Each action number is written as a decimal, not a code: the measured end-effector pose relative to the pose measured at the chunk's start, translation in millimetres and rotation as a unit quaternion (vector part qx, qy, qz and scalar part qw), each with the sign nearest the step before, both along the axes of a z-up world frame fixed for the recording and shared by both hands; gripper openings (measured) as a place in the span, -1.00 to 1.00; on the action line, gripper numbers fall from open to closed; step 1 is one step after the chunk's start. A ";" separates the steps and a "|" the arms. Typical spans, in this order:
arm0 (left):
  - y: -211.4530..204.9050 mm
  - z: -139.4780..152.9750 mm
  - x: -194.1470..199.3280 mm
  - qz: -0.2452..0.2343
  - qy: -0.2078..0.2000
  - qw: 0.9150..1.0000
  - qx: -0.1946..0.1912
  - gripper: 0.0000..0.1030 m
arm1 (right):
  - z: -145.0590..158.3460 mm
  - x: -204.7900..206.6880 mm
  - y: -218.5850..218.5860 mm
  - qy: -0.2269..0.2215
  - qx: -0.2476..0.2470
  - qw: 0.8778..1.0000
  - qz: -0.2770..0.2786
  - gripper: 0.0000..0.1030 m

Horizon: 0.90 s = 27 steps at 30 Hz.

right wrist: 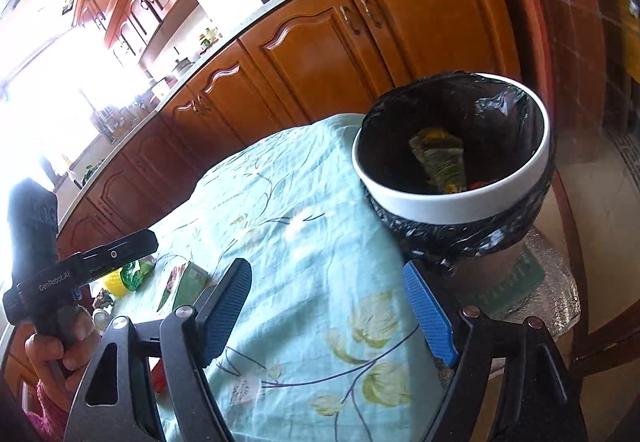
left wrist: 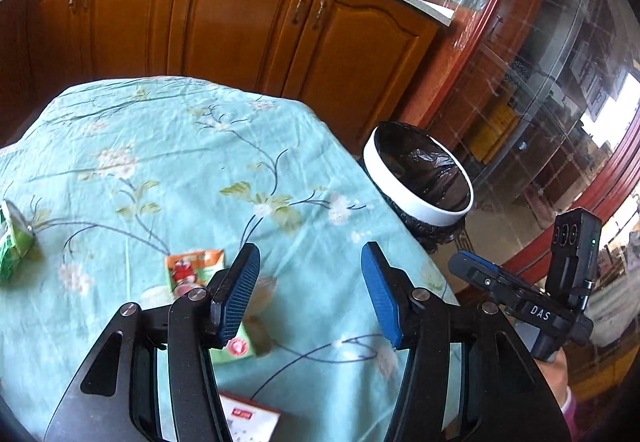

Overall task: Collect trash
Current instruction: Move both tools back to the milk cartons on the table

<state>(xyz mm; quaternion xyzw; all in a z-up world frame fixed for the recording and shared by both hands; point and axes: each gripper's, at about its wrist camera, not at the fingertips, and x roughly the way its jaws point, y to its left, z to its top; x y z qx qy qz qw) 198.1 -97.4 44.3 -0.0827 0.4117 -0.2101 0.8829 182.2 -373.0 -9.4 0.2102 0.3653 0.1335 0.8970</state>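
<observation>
A white-rimmed trash bin [left wrist: 424, 210] lined with a black bag stands off the table's right edge; in the right wrist view the bin [right wrist: 452, 202] holds a crumpled yellow-green wrapper [right wrist: 440, 158]. My left gripper [left wrist: 310, 284] is open and empty above the table, over an orange snack packet [left wrist: 192, 268] and a green packet [left wrist: 236, 348]. A green wrapper [left wrist: 14, 246] lies at the far left. A white-and-red packet [left wrist: 252, 418] lies near the front edge. My right gripper [right wrist: 328, 316] is open and empty, just short of the bin.
The table wears a teal floral cloth [left wrist: 180, 162]. Wooden kitchen cabinets [left wrist: 240, 26] stand behind it, with pots on the counter. A glass-fronted cabinet [left wrist: 540, 102] is to the right. More wrappers and a green bottle [right wrist: 136, 274] lie at the table's left side.
</observation>
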 end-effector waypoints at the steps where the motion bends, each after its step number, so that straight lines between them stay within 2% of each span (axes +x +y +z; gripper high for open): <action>1: 7.5 -2.7 -3.7 0.005 0.003 1.000 0.000 0.03 | -1.2 -1.3 5.0 0.002 0.001 1.000 0.004 0.55; 13: 73.8 -29.8 -44.9 0.046 0.030 0.998 -0.011 0.10 | -13.7 -16.8 59.8 0.022 0.004 0.999 0.044 0.55; 16: 78.0 -32.2 -54.5 0.040 0.031 0.999 -0.012 0.18 | -14.7 -18.6 71.0 0.022 0.003 0.998 0.052 0.55; 20: 71.9 -33.7 -68.9 -0.006 0.035 0.999 -0.012 0.41 | -18.3 -19.8 83.0 0.029 0.002 0.998 0.059 0.55; 23: 61.5 -39.3 -78.6 -0.036 0.035 0.999 0.018 0.46 | -19.8 -19.6 89.8 0.033 0.002 0.997 0.066 0.55; 27: 47.5 -52.6 -88.2 -0.052 0.032 0.996 0.069 0.46 | -19.1 -17.8 98.6 0.037 0.002 0.997 0.070 0.55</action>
